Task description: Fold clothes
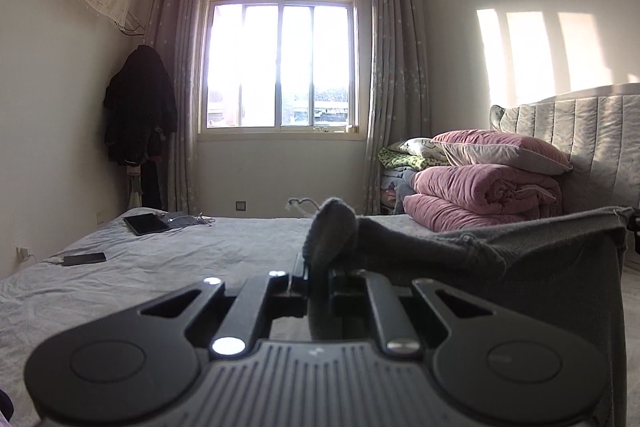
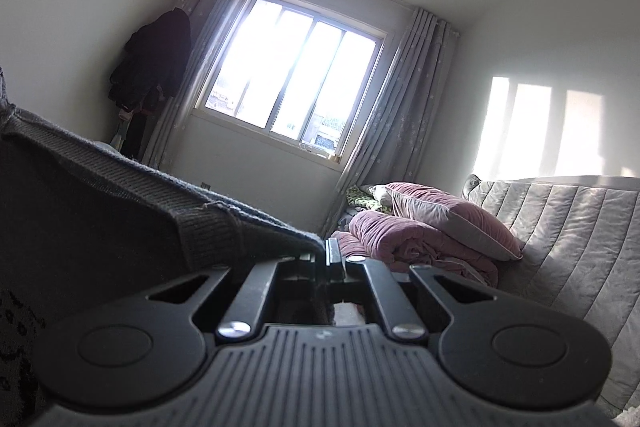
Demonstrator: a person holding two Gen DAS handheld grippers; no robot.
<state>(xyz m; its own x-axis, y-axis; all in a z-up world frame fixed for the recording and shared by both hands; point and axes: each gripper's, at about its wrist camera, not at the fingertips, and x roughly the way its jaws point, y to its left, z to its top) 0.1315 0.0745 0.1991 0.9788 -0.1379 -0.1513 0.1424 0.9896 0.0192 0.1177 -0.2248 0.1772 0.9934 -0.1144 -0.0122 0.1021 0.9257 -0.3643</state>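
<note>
A dark grey knit garment [image 1: 520, 267] is held up above the bed, stretched between my two grippers. My left gripper [image 1: 319, 269] is shut on one corner of it; a bunched tip of cloth sticks up past the jaws, and the cloth runs off to the right and hangs down. My right gripper [image 2: 325, 259] is shut on another corner of the same garment [image 2: 120, 211], which runs off to the left and hangs down. The right wrist view is tilted.
The grey bed [image 1: 160, 259] lies below, with a tablet [image 1: 146, 224], a phone [image 1: 84, 259] and cables on its far left. Pink folded quilts and a pillow [image 1: 488, 187] are stacked by the grey headboard [image 1: 592, 147]. A window [image 1: 280, 67] and a hanging dark coat [image 1: 140, 107] are beyond.
</note>
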